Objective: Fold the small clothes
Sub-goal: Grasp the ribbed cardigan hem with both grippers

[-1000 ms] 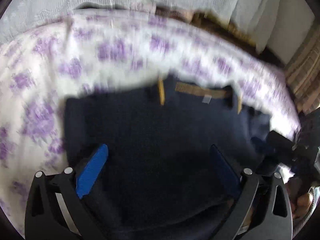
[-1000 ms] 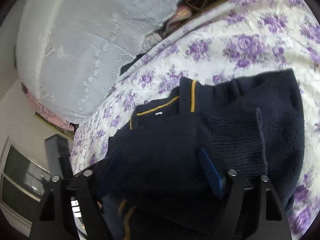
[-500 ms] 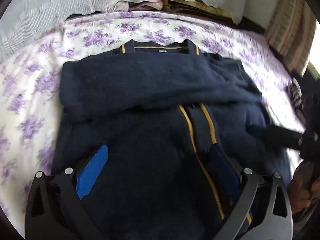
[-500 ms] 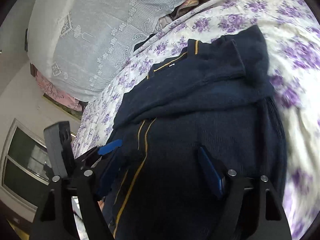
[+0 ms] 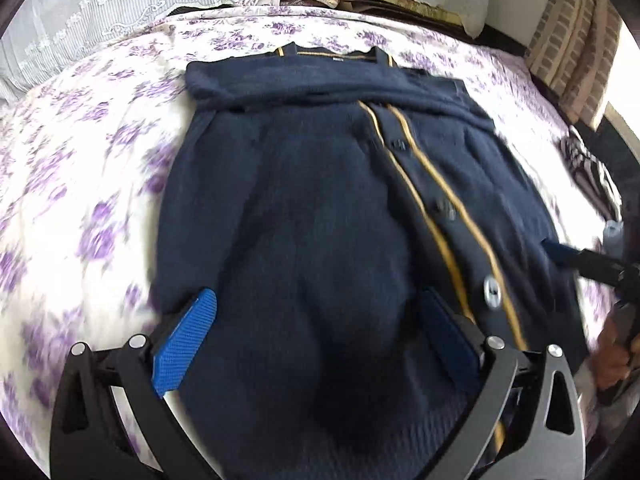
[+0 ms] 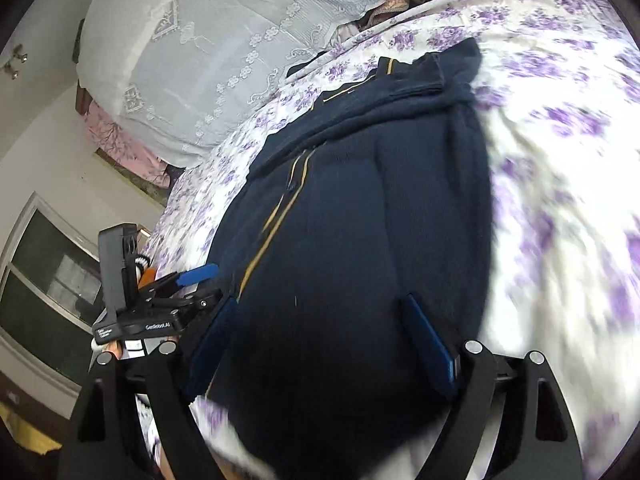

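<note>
A navy knit cardigan (image 5: 304, 208) with gold-trimmed button placket lies flat on the floral bed sheet (image 5: 92, 152), its sleeves folded across the chest near the collar. It also shows in the right wrist view (image 6: 360, 240). My left gripper (image 5: 316, 332) is open, hovering over the cardigan's lower left hem. My right gripper (image 6: 320, 340) is open over the lower right hem. The right gripper's blue fingertip (image 5: 560, 254) shows at the right edge of the left wrist view. The left gripper (image 6: 192, 280) shows at the left of the right wrist view.
White lace-trimmed pillows (image 5: 120, 4) line the head of the bed. A striped cloth (image 5: 588, 168) lies at the bed's right edge. A window (image 6: 52, 276) and wall stand to the left of the bed.
Both grippers pulled back from the collar area toward the cardigan's hem. The folded sleeves now lie far from the jaws, and more of the cardigan's body is in view.
</note>
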Motion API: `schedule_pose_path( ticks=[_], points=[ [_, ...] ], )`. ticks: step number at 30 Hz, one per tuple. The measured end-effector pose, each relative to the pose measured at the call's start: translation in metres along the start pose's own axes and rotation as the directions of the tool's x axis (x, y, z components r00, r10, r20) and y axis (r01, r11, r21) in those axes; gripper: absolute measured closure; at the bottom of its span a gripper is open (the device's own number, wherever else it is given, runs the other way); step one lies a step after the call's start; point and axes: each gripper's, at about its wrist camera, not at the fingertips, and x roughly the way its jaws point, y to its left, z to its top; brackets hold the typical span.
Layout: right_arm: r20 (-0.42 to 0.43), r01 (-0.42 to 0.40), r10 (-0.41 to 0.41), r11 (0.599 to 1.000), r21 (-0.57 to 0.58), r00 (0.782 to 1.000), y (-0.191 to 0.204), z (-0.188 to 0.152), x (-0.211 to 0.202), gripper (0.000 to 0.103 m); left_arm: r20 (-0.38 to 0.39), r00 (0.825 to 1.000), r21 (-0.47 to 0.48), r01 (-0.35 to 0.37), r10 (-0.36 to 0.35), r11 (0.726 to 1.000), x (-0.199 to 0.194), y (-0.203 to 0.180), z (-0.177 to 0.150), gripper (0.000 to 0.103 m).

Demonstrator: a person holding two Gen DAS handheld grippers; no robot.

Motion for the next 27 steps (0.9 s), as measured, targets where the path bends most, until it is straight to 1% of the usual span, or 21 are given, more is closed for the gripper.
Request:
schedule_pose_path(
  ticks=[2,4,5,7,8,9,11,12,14,15,19,20,21,23,25,26,27],
  points=[
    [0.008,0.02,-0.02,1.0,0.0,1.0,-0.001,-0.01,-0.013,0.018,0.006,1.0,-0.002,-0.01,0.01,1.0,-0.01,0.002,-0.011,0.005],
    [0.028,0.043,-0.043,0.999,-0.008,0.999,0.001,-0.02,-0.031,0.018,0.032,0.999,-0.014,0.006,-0.005,1.0,-0.03,0.01,-0.024,0.005],
    [0.03,0.057,-0.057,0.998,-0.017,0.998,0.002,-0.024,-0.038,0.014,0.047,0.999,-0.027,0.004,-0.003,1.0,-0.04,0.016,-0.029,0.005],
    [0.026,0.083,-0.082,0.996,-0.036,0.996,0.002,-0.028,-0.046,0.014,0.064,0.998,-0.073,0.016,-0.012,0.997,-0.052,0.033,-0.033,0.005],
    [0.021,0.088,-0.087,0.995,-0.039,0.996,0.0,-0.03,-0.048,0.014,0.062,0.998,-0.1,0.033,-0.027,0.994,-0.054,0.043,-0.034,0.005],
    [0.017,0.089,-0.088,0.995,-0.036,0.996,-0.002,-0.032,-0.047,0.014,0.044,0.997,-0.154,0.064,-0.058,0.986,-0.052,0.058,-0.037,0.005],
    [0.004,0.078,-0.078,0.996,-0.036,0.997,-0.005,-0.039,-0.042,0.014,0.001,0.991,-0.241,0.133,-0.137,0.961,-0.042,0.078,-0.04,0.005],
    [0.0,0.072,-0.072,0.996,-0.045,0.997,-0.004,-0.042,-0.041,0.013,-0.003,0.985,-0.268,0.163,-0.17,0.949,-0.038,0.084,-0.041,0.005],
    [-0.006,0.061,-0.061,0.995,-0.078,0.998,0.001,-0.045,-0.035,0.013,-0.005,0.98,-0.257,0.189,-0.197,0.948,-0.038,0.082,-0.037,0.005],
    [-0.013,0.05,-0.051,0.995,-0.082,0.999,0.002,-0.044,-0.032,0.013,-0.013,0.973,-0.239,0.22,-0.23,0.946,-0.035,0.078,-0.034,0.005],
    [-0.017,-0.002,0.001,0.998,-0.06,1.0,-0.001,-0.029,-0.015,0.013,-0.03,0.962,-0.181,0.263,-0.273,0.948,-0.024,0.065,-0.025,0.005],
    [-0.017,-0.013,0.012,0.999,-0.053,1.0,-0.001,-0.025,-0.012,0.013,-0.029,0.953,-0.175,0.291,-0.301,0.941,-0.021,0.063,-0.022,0.004],
    [-0.016,-0.022,0.021,0.999,-0.045,1.0,-0.002,-0.021,-0.008,0.013,-0.026,0.949,-0.177,0.306,-0.315,0.935,-0.02,0.061,-0.02,0.004],
    [-0.01,-0.031,0.031,0.999,-0.035,0.999,-0.001,-0.015,-0.002,0.013,-0.009,0.933,-0.186,0.352,-0.36,0.917,-0.016,0.059,-0.015,0.004],
    [-0.004,-0.029,0.029,0.999,-0.034,1.0,0.0,-0.014,0.0,0.014,0.007,0.913,-0.195,0.401,-0.408,0.895,-0.017,0.059,-0.017,0.005],
    [0.0,-0.025,0.025,0.999,-0.038,1.0,0.0,-0.016,-0.001,0.017,0.013,0.9,-0.196,0.43,-0.436,0.881,-0.019,0.058,-0.019,0.005],
    [0.001,-0.023,0.023,0.999,-0.039,1.0,0.0,-0.017,-0.002,0.02,0.018,0.875,-0.191,0.477,-0.483,0.858,-0.022,0.056,-0.022,0.01]
  ],
)
